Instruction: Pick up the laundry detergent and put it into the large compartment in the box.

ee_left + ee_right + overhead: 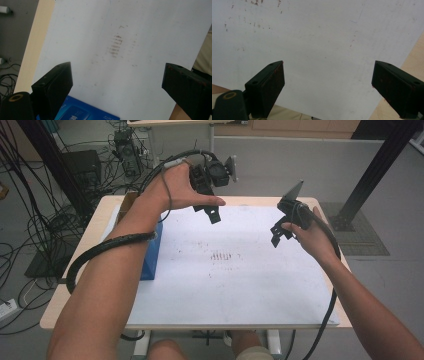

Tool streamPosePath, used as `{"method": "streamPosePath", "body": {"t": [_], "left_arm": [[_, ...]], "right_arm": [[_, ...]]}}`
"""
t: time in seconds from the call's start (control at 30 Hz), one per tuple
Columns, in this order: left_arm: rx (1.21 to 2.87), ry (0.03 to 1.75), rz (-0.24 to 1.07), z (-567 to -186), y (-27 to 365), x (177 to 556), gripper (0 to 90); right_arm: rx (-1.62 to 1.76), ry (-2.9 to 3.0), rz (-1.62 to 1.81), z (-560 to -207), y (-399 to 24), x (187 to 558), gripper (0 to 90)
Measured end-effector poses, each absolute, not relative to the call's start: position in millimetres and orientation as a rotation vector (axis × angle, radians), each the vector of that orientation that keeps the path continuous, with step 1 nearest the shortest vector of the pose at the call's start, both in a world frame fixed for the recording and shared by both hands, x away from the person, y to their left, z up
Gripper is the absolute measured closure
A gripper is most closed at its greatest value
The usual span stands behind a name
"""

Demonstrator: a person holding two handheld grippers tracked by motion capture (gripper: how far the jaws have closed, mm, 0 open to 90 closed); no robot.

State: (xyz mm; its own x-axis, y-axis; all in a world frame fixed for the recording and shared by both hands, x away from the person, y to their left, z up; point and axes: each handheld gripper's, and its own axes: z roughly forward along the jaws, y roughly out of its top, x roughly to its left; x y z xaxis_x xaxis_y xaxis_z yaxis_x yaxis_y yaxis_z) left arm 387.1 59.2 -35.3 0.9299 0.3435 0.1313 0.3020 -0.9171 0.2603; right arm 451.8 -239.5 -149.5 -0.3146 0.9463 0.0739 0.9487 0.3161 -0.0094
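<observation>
My left gripper (210, 209) hangs above the far left part of the white mat (230, 285). In the left gripper view its jaws (117, 75) stand wide open with only mat between them. A blue box (151, 254) lies at the mat's left edge, partly hidden by the left forearm; its printed top (83, 113) shows just below the left jaw. My right gripper (278, 234) is held above the mat's far right. The right gripper view shows its jaws (328, 72) wide open too, over bare mat (319, 37).
The mat carries a patch of brownish smudges (222, 256) near its middle. It covers most of a light wooden table (75, 285). A brown cardboard edge (128, 201) sits behind the left wrist. Cables (35, 230) lie on the floor at the left, and a black frame post (372, 175) rises at the right.
</observation>
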Motion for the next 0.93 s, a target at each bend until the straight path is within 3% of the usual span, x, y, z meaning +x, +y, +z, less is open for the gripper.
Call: {"method": "streamPosePath", "body": {"t": [0.93], "left_arm": [[2.847, 0.483, 0.268, -31.3, 60.4, 381.0, 10.1]], "right_arm": [[-1.795, -2.500, -0.063, -147.6, -236.8, 447.4, 11.0]]}}
